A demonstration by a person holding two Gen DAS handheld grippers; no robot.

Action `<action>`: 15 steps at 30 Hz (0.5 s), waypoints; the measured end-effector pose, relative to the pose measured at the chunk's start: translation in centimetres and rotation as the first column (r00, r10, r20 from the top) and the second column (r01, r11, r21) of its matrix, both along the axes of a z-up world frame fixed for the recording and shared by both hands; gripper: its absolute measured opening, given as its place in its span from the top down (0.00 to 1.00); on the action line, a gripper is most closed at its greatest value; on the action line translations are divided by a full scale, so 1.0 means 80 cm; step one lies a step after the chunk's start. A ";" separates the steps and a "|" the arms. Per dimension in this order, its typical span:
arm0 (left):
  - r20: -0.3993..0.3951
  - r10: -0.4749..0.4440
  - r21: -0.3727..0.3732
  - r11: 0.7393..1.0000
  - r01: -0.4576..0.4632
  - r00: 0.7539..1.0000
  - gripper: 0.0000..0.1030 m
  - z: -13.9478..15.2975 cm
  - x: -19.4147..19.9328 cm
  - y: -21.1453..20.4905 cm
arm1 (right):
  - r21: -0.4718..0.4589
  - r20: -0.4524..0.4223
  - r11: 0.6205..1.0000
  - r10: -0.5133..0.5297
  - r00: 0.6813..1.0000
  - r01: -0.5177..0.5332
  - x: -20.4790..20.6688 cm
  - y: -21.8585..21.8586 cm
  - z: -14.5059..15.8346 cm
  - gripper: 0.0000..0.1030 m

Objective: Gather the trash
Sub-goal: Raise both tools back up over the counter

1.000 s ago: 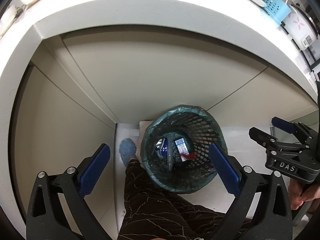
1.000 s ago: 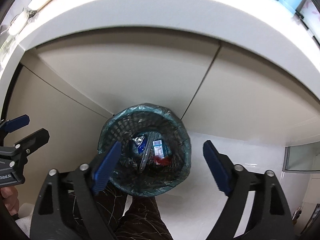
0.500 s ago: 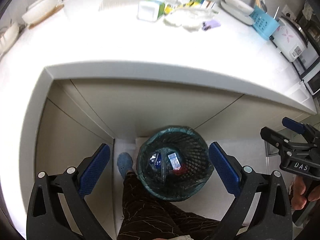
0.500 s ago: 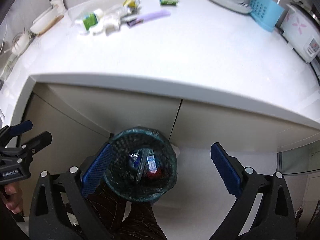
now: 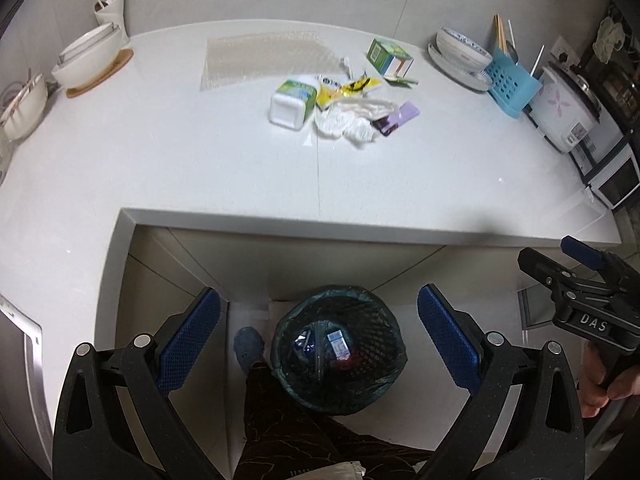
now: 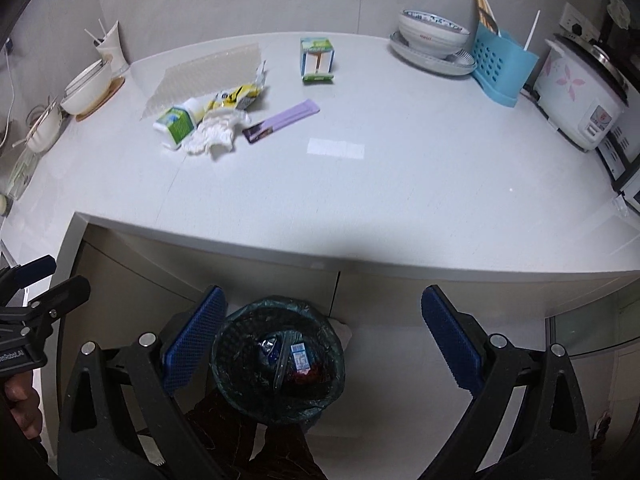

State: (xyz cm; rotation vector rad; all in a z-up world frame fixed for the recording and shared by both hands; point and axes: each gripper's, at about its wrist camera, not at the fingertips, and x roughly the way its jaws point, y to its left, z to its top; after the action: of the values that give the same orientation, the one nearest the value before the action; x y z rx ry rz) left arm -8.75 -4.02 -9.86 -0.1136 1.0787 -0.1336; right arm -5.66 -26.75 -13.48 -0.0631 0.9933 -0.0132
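**Desk:** What's closest to you?

**Me:** My left gripper (image 5: 318, 336) has its blue pads spread wide with nothing between them. The right gripper (image 6: 324, 336) is just as wide and also empty. Both point steeply down over the bin (image 5: 338, 350), a black mesh basket with a dark green liner, standing on the floor against the cabinet front under the table edge. Inside I see a small white-and-blue carton (image 5: 337, 343), a blue wrapper (image 6: 270, 347) and something red beside them. A dark trouser leg (image 5: 288, 420) and a blue shoe (image 5: 248, 344) sit just left of the bin.

**Desk:** And the rest of the trash?

**Me:** Up on the white table (image 5: 160, 168), well back from the edge. A green-and-white carton (image 5: 294, 102) lies on its side, touching a crumpled white tissue (image 5: 348, 118). A yellow wrapper (image 5: 354, 86) sits just behind those, and a purple packet (image 5: 398, 118) lies against the tissue's right side. A sheet of bubble wrap (image 5: 260, 58) lies flat behind the pile, and a green box (image 5: 388, 56) stands apart to the right.

**Desk:** Farthest back?

**Me:** Bowls (image 5: 90, 58) on a wooden mat at the left, stacked dishes (image 6: 432, 42), a blue utensil holder (image 6: 502, 68) and a rice cooker (image 6: 580, 96) at the right.
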 end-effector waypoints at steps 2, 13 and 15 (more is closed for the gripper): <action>0.008 0.004 0.004 1.000 -0.004 1.000 0.06 0.010 0.005 0.000 | 0.005 0.017 1.000 -0.007 1.000 0.007 0.004 -0.001 0.009 0.09; 0.017 0.013 0.015 1.000 -0.013 1.000 0.06 0.043 0.048 0.013 | 0.002 0.067 0.999 -0.032 0.997 0.032 0.044 0.004 0.050 0.09; 0.028 0.011 0.017 1.000 -0.011 1.000 0.06 0.050 0.058 0.017 | 0.002 0.076 0.999 -0.034 0.997 0.034 0.052 0.007 0.057 0.09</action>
State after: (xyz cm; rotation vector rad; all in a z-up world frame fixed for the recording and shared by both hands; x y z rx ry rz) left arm -4.13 -2.68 -5.89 -0.1018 1.0506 -0.1160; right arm -1.54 -26.19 -8.95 -0.0451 0.9178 -0.0461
